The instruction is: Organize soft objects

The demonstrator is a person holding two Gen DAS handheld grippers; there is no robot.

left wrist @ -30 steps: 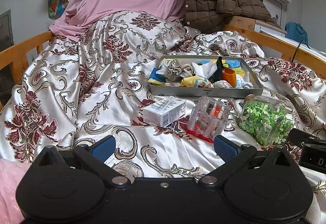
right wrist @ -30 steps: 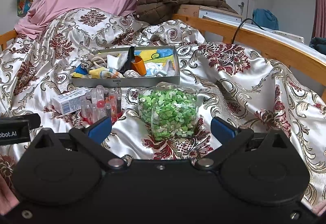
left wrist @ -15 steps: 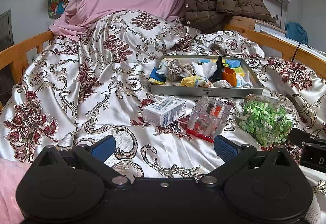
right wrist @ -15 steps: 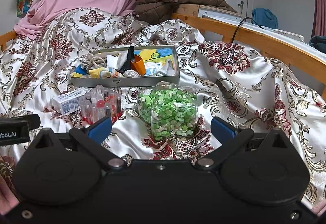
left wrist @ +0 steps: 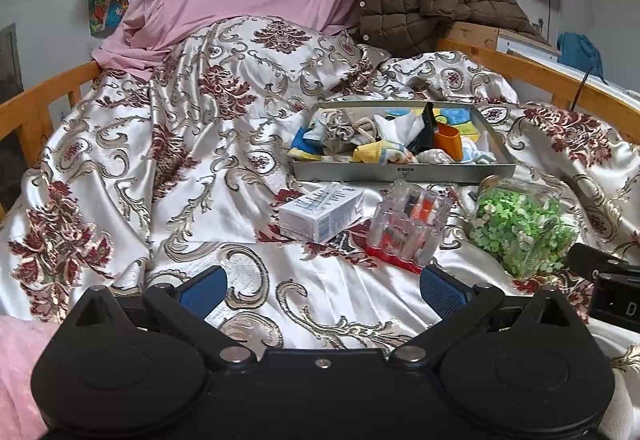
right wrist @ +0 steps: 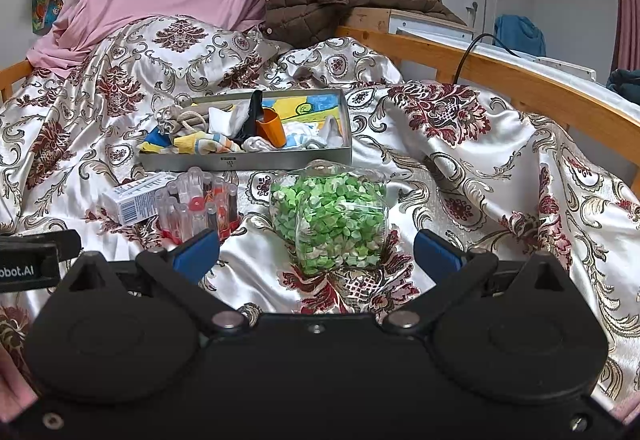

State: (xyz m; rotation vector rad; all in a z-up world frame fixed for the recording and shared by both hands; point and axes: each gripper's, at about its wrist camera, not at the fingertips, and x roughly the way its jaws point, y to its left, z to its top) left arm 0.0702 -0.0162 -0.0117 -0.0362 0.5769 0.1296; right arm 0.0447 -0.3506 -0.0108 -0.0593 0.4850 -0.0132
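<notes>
Left wrist: my left gripper wide open, empty; socks piled in tray, well ahead. Right wrist: right gripper wide, jar just ahead. I'd reach over the jar; tray depth unclear.
</notes>
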